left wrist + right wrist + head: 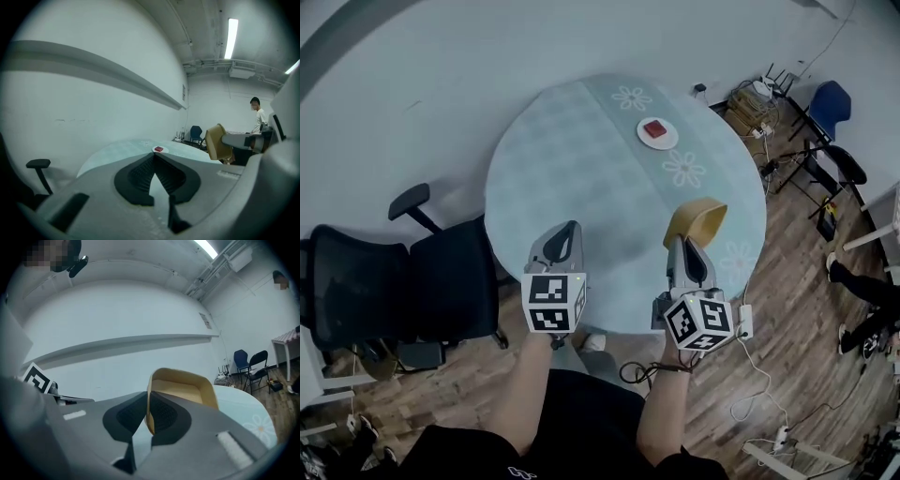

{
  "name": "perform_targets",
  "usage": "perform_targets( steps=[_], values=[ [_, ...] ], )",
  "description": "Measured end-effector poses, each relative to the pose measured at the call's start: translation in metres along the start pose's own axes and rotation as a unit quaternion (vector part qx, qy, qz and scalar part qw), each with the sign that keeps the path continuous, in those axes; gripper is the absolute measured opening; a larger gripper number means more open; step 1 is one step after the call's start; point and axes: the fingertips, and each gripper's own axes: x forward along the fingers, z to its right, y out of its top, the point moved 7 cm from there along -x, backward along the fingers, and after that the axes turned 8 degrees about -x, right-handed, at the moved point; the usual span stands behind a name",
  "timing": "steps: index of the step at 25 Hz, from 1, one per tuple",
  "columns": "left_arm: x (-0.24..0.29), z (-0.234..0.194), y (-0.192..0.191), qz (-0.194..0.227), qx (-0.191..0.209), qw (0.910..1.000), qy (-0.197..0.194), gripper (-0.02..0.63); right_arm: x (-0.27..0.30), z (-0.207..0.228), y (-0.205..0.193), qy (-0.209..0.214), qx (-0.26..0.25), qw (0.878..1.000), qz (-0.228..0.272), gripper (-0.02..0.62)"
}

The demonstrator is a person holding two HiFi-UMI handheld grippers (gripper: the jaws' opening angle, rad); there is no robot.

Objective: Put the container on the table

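Tan container (pixel 696 220) is hanging tipped on edge at twelve o'clock from the right gripper (pixel 686 246), whose fingers are pinching one wall. It is hovering over the tabletop (pixel 581 159) near its four o'clock edge, so levelling and lowering are probably coming next. The left gripper (pixel 567 234) is idling, fingers pressed together on nothing.

You can't read any word, number or brand here. The marker cube (pixel 554 302) on your left hand-held gripper (pixel 567 232), like the one on your right hand-held gripper (pixel 682 246), bears only black-and-white square patterns. The small notice (pixel 183 92) on the wall (pixel 93 108) is too small to read.
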Motion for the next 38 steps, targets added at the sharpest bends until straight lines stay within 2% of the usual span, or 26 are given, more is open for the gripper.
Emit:
perform_targets(
  steps=[4,8,12,15,18,22,24,26,27,29,32,34,36,38],
  values=[
    [0.010,-0.021,-0.014,-0.021,-0.012,0.9996,0.014,0.002,0.025,-0.011,-0.019,0.016,-0.013,0.999,-0.032,0.028],
    [0.020,-0.047,-0.040,-0.057,-0.032,0.9974,0.032,0.002,0.049,-0.032,-0.051,0.043,-0.045,0.994,-0.088,0.028],
    [0.030,-0.070,-0.069,-0.088,-0.048,0.9940,0.044,0.002,0.073,-0.055,-0.089,0.071,-0.076,0.985,-0.138,0.028],
    [0.034,-0.090,-0.088,-0.110,-0.061,0.9907,0.052,0.002,0.087,-0.080,-0.120,0.103,-0.117,0.971,-0.181,0.029],
    [0.038,-0.108,-0.099,-0.125,-0.072,0.9875,0.064,0.002,0.100,-0.105,-0.145,0.158,-0.174,0.945,-0.227,0.029],
    [0.047,-0.124,-0.108,-0.139,-0.081,0.9844,0.072,0.002,0.111,-0.127,-0.178,0.208,-0.283,0.888,-0.296,0.031],
    [0.051,-0.130,-0.110,-0.144,-0.082,0.9835,0.072,0.002,0.115,-0.134,-0.190,0.225,-0.319,0.863,-0.321,0.031],
    [0.054,-0.134,-0.111,-0.148,-0.083,0.9829,0.072,0.002,0.119,-0.139,-0.201,0.238,-0.334,0.846,-0.341,0.032],
    [0.055,-0.136,-0.112,-0.150,-0.084,0.9824,0.073,0.002,0.120,-0.142,-0.205,0.243,-0.335,0.841,-0.348,0.032],
    [0.056,-0.140,-0.111,-0.152,-0.084,0.9820,0.075,0.002,0.123,-0.146,-0.208,0.252,-0.325,0.842,-0.348,0.044],
    [0.058,-0.139,-0.107,-0.149,-0.080,0.9827,0.075,0.002,0.125,-0.145,-0.202,0.259,-0.297,0.857,-0.331,0.095],
    [0.058,-0.135,-0.101,-0.142,-0.076,0.9843,0.072,0.002,0.126,-0.140,-0.189,0.247,-0.268,0.881,-0.301,0.075],
    [0.057,-0.128,-0.091,-0.130,-0.071,0.9867,0.066,0.002,0.127,-0.130,-0.169,0.222,-0.220,0.914,-0.259,0.053],
    [0.053,-0.116,-0.080,-0.115,-0.065,0.9895,0.057,0.002,0.123,-0.118,-0.147,0.189,-0.174,0.941,-0.221,0.011]
  ],
)
